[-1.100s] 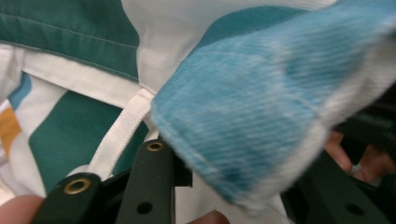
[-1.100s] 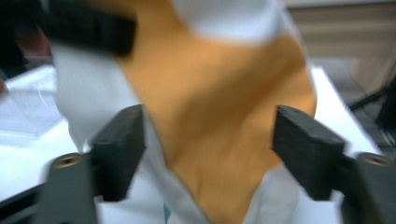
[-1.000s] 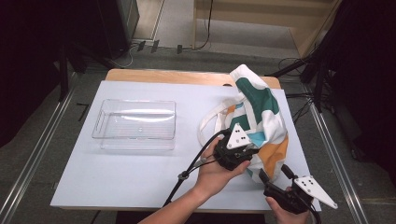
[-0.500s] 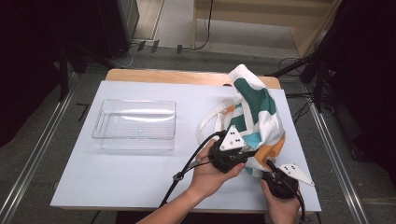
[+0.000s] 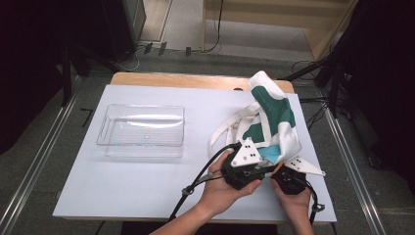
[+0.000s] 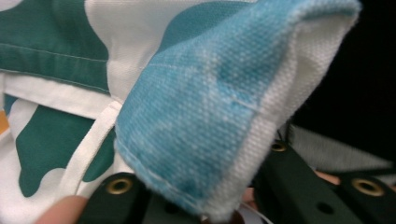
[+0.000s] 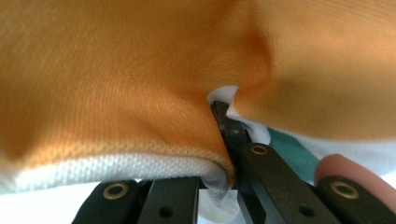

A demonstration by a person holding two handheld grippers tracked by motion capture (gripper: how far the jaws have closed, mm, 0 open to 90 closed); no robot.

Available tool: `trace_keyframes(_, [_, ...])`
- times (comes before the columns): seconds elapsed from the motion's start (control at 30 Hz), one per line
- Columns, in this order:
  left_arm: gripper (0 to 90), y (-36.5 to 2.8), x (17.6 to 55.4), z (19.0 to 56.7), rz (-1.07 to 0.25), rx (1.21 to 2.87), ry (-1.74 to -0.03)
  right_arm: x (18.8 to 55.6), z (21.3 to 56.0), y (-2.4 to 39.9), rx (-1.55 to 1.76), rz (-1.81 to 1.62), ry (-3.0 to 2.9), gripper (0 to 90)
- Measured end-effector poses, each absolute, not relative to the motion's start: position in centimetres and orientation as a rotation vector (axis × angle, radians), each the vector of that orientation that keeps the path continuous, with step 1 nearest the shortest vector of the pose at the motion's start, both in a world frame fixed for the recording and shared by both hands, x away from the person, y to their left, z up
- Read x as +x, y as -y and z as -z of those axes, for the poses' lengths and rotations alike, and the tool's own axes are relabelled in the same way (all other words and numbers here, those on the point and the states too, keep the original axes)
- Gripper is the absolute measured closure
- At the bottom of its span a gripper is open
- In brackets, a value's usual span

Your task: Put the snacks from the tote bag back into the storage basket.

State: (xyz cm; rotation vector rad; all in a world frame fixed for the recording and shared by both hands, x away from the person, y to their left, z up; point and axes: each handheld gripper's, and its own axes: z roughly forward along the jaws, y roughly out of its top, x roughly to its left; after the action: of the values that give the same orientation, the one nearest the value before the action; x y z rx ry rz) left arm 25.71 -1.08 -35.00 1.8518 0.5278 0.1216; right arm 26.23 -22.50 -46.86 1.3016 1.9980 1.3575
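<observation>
The bag (image 5: 271,117) lies at the surface's (image 5: 147,186) right side. Its near hem is pinched in both tools, left (image 5: 264,166) and right (image 5: 278,169), the right one having just closed. Both grips should be kept firm and the hem drawn apart evenly.

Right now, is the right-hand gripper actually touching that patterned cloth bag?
Touching. In the right gripper view, the right gripper has just closed its jaws on an orange, white-edged fold of the cloth bag, and the fabric bunches between them.
</observation>
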Motion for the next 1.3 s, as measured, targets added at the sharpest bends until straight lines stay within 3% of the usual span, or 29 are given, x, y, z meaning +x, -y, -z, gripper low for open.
trace_keyframes(0.03, [70.9, 0.7, 26.0, 35.0, -0.135, 1.837, -0.554, 25.9, 46.8, 22.6, 1.312, -1.318, -2.002, 87.4])
trace_keyframes(0.07, [47.9, -0.2, 26.3, 35.1, -0.152, 1.828, -0.579, 25.2, 46.7, 23.0, 1.297, -1.255, -1.997, 86.9])
trace_keyframes(0.27, [22.9, -3.3, 26.2, 36.1, -0.136, 1.851, -0.592, 23.2, 46.2, 24.9, 1.328, -1.140, -1.924, 86.0])
trace_keyframes(0.37, [12.4, -5.5, 25.9, 36.9, -0.232, 1.842, -0.675, 23.2, 46.4, 26.4, 1.408, -1.086, -1.834, 84.7])
trace_keyframes(0.57, [14.0, -9.8, 26.6, 38.1, -0.249, 1.760, -0.779, 23.8, 47.1, 28.8, 1.570, -1.091, -1.695, 78.5])
trace_keyframes(0.6, [14.0, -10.7, 26.9, 38.6, -0.256, 1.745, -0.825, 23.8, 47.1, 28.8, 1.566, -1.081, -1.687, 72.6])
trace_keyframes(0.63, [14.1, -11.2, 27.1, 38.8, -0.254, 1.738, -0.849, 23.4, 46.8, 28.9, 1.570, -1.098, -1.660, 57.8])
trace_keyframes(0.73, [14.5, -13.0, 27.9, 39.5, -0.289, 1.726, -0.922, 22.4, 46.2, 29.1, 1.573, -1.134, -1.618, 45.7])
trace_keyframes(1.0, [15.0, -13.5, 28.6, 40.1, -0.315, 1.739, -0.962, 19.3, 43.8, 28.0, 1.476, -1.234, -1.553, 28.4])
trace_keyframes(1.3, [15.3, -13.3, 28.9, 40.2, -0.322, 1.748, -0.964, 17.4, 40.0, 25.4, 1.358, -1.370, -1.489, 17.1])
